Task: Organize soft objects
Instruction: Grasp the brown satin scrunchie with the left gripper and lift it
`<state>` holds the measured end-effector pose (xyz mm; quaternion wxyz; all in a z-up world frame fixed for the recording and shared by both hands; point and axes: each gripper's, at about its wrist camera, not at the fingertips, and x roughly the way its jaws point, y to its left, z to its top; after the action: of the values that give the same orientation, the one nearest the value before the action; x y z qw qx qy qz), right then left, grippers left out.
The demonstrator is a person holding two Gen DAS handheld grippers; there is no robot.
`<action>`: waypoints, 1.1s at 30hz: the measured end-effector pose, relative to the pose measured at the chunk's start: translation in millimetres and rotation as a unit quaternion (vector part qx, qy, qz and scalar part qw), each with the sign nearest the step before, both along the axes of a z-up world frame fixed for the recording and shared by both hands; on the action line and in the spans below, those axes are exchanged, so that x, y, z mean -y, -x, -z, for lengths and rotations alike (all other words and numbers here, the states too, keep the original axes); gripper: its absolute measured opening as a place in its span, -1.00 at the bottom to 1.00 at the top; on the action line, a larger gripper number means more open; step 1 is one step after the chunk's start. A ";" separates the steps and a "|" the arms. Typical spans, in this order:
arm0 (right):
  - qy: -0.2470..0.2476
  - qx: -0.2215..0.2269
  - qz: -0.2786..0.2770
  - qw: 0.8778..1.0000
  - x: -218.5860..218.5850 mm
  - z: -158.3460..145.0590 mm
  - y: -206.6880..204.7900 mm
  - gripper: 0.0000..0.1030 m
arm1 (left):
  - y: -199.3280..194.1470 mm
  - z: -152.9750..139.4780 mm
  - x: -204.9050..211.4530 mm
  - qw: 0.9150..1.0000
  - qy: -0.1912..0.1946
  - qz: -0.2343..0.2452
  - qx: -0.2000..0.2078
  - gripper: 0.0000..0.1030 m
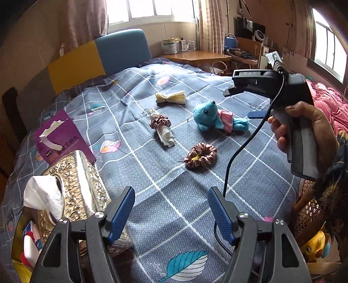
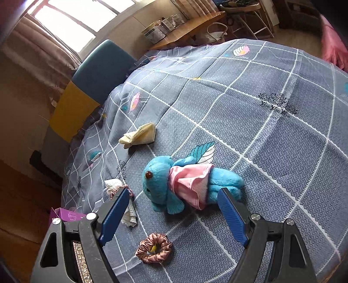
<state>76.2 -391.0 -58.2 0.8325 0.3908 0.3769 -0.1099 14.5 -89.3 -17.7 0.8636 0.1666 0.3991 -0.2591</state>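
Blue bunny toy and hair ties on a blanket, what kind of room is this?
Most likely a bedroom. The toy lies on a bed's checked quilt, with a padded headboard behind it, curtained windows, and a small wooden table beside the bed.

On the grey-blue checked bedspread [image 1: 174,206] a blue plush toy in a pink dress [image 1: 214,117], a yellow folded cloth [image 1: 171,97], a white cloth bound by a scrunchie [image 1: 162,127] and a brown scrunchie [image 1: 200,155] are laid apart. The left gripper [image 1: 171,214] is held wide apart above bare fabric. At right, the right gripper [image 1: 243,91] is gripped by a hand [image 1: 304,126]; a gold tissue box [image 1: 74,187] is seen at left.
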 end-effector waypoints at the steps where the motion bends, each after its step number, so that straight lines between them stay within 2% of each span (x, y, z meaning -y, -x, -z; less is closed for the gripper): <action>1: -0.004 0.001 0.001 1.000 0.6 0.2 0.3 0.63 | -1.1 1.4 2.5 1.000 -0.001 0.002 -0.002 0.37; 4: -0.014 0.007 0.005 1.000 2.3 0.1 2.0 0.63 | -5.4 4.3 12.6 1.000 -0.009 0.013 -0.007 0.26; 7: -0.023 0.015 0.011 1.000 4.3 -0.5 4.7 0.63 | -13.0 6.7 24.3 1.000 -0.013 0.020 -0.009 0.23; 11: -0.042 0.023 0.024 0.999 10.2 1.0 9.3 0.63 | -31.2 10.8 37.8 0.999 -0.004 0.021 -0.028 0.16; 15: -0.065 0.027 0.027 0.997 14.4 4.2 10.8 0.63 | -50.3 24.5 56.7 0.999 -0.015 0.033 -0.036 0.16; 19: -0.071 0.031 0.023 0.997 13.5 4.3 10.0 0.63 | -66.9 51.5 78.7 0.996 -0.042 0.056 -0.053 0.16; 22: -0.075 0.030 0.020 0.997 13.3 5.3 9.1 0.63 | -73.9 66.1 90.3 0.995 -0.040 0.068 -0.069 0.16; 30: -0.083 0.028 0.016 0.996 13.3 8.2 6.1 0.63 | -81.9 84.7 118.7 0.993 -0.046 0.097 -0.053 0.16; 33: -0.084 0.026 0.015 0.996 13.1 9.2 6.0 0.63 | -86.1 91.2 126.4 0.992 -0.044 0.104 -0.061 0.16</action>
<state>70.2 -404.1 -67.3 0.8046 0.4672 0.3576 -0.0801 100.6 -215.7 -108.8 0.7977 0.2285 0.4426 -0.3399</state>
